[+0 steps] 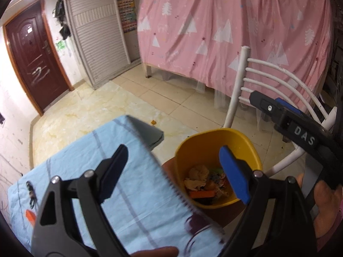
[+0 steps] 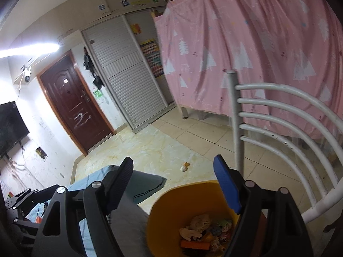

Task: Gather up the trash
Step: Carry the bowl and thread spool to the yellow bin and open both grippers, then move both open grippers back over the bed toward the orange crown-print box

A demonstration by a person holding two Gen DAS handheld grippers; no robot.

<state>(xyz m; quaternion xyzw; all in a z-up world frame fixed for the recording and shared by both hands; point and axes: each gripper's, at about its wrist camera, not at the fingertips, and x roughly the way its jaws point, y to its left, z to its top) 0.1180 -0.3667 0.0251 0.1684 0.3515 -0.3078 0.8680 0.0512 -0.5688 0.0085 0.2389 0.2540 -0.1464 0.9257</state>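
Below both wrist cameras, a yellow trash bin (image 1: 216, 150) sits on a brown seat just off the tabletop's right edge, holding crumpled tissue (image 1: 198, 176), an orange strip (image 1: 202, 194) and mixed colored scraps. Left claw (image 1: 173, 171) released, spread wide with nothing between its fingers: black finger (image 1: 115, 167) over the tabletop, blue finger (image 1: 233, 175) over the bin's mouth. Right claw (image 2: 173, 184) also released and empty, blue finger (image 2: 227, 187) above the bin (image 2: 171, 209), black finger (image 2: 120, 184) toward the tabletop's corner. In the left view the right claw's black body marked DAS shows at the far right, a hand (image 1: 328, 201) gripping it.

Tabletop covered by a light blue checked cloth (image 1: 85, 171) with a zigzag-cut right edge. Near its left edge lie a small orange piece (image 1: 30, 215) and a dark cord (image 1: 31, 194). A grey mat (image 1: 150, 132) sticks out at the far corner.

White chair (image 2: 289, 137) with curved back slats stands just beside the bin on the right. On the tiled floor (image 2: 171, 145) past the tabletop lies a small orange-and-white scrap (image 2: 184, 166), well apart from the bin. Farther back: pink bed curtain (image 2: 246, 53) with white trees, louvered wardrobe (image 2: 126, 85), dark red door (image 2: 72, 102), TV (image 2: 10, 126) on the left wall.
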